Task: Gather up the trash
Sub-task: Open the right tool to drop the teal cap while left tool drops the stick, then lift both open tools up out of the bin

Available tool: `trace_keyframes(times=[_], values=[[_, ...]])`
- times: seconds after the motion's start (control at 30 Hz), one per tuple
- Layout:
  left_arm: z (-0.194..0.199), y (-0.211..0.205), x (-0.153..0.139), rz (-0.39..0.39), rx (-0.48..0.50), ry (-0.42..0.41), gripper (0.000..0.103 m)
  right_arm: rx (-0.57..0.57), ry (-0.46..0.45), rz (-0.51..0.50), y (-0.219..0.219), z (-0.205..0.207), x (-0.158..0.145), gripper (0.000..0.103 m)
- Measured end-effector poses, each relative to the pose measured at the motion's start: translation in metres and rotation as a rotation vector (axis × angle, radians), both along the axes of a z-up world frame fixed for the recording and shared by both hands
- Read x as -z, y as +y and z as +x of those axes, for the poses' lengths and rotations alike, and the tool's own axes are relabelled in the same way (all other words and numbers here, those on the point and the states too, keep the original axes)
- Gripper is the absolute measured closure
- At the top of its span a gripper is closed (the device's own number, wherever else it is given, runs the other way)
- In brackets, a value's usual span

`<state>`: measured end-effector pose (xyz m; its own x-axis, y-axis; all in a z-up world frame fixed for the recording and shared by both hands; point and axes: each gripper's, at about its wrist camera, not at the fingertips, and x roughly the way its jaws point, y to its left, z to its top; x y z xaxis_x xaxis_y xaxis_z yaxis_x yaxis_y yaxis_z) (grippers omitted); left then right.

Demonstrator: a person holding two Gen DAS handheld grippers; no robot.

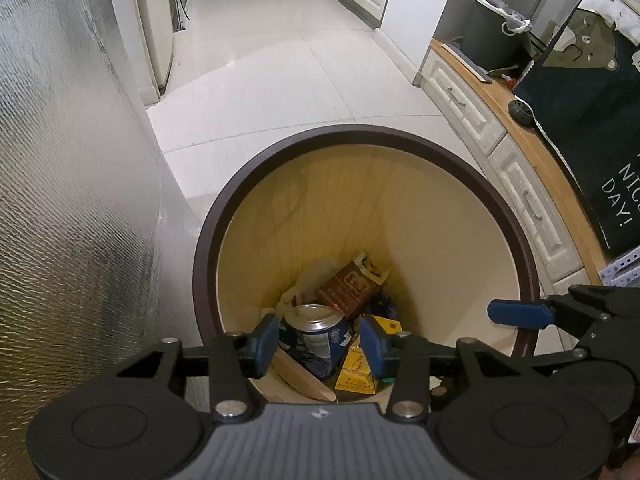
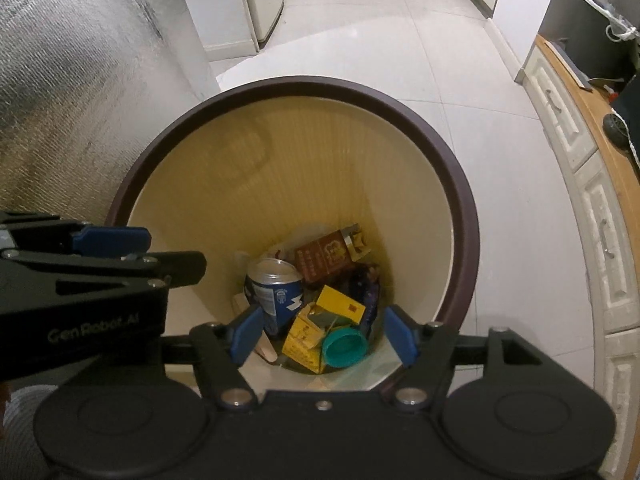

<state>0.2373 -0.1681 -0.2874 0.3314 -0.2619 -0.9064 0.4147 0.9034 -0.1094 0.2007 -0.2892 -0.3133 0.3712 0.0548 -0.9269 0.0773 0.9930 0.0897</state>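
Note:
A round waste bin with a dark brown rim (image 1: 360,132) (image 2: 320,84) and a cream inside stands right below both grippers. At its bottom lie a dented blue can (image 1: 316,336) (image 2: 274,288), a brown carton (image 1: 348,288) (image 2: 326,258), yellow boxes (image 1: 356,372) (image 2: 340,304), a teal cap (image 2: 344,346) and a wooden stick (image 1: 304,376). My left gripper (image 1: 319,344) hangs over the bin's near edge, open, with nothing between its blue pads; the can lies far below them. My right gripper (image 2: 325,336) is beside it over the bin, open wider and empty.
A foil-covered wall (image 1: 60,200) rises close on the left of the bin. On the right runs a white drawer cabinet (image 1: 520,184) with a wooden top (image 1: 532,136) and a dark printed cloth (image 1: 592,92). Pale floor tiles (image 1: 280,60) stretch away behind the bin.

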Motion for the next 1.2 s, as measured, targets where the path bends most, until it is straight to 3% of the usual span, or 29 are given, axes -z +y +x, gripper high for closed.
trace_keyframes(times=[0.33,0.53,0.6,0.77,0.87,1.2], values=[[-0.007,0.007,-0.015,0.005,-0.012,-0.031,0.057,-0.008,-0.021,0.001,-0.001,-0.006,-0.005,0.029],[-0.015,0.014,-0.022,0.006,-0.034,-0.045,0.055,-0.034,-0.047,-0.040,0.008,-0.011,-0.011,0.021],[-0.018,0.018,-0.026,0.005,-0.044,-0.052,0.051,-0.035,-0.054,-0.053,0.009,-0.013,-0.013,0.019],[-0.026,0.027,-0.035,-0.002,-0.069,-0.077,0.029,-0.046,-0.075,-0.056,0.012,-0.023,-0.022,0.007],[-0.031,0.030,-0.038,-0.004,-0.071,-0.082,0.017,-0.039,-0.087,-0.062,0.015,-0.032,-0.027,0.007],[-0.054,0.047,-0.059,-0.036,-0.086,-0.143,0.000,0.028,-0.150,-0.096,0.003,-0.055,-0.054,0.000]])
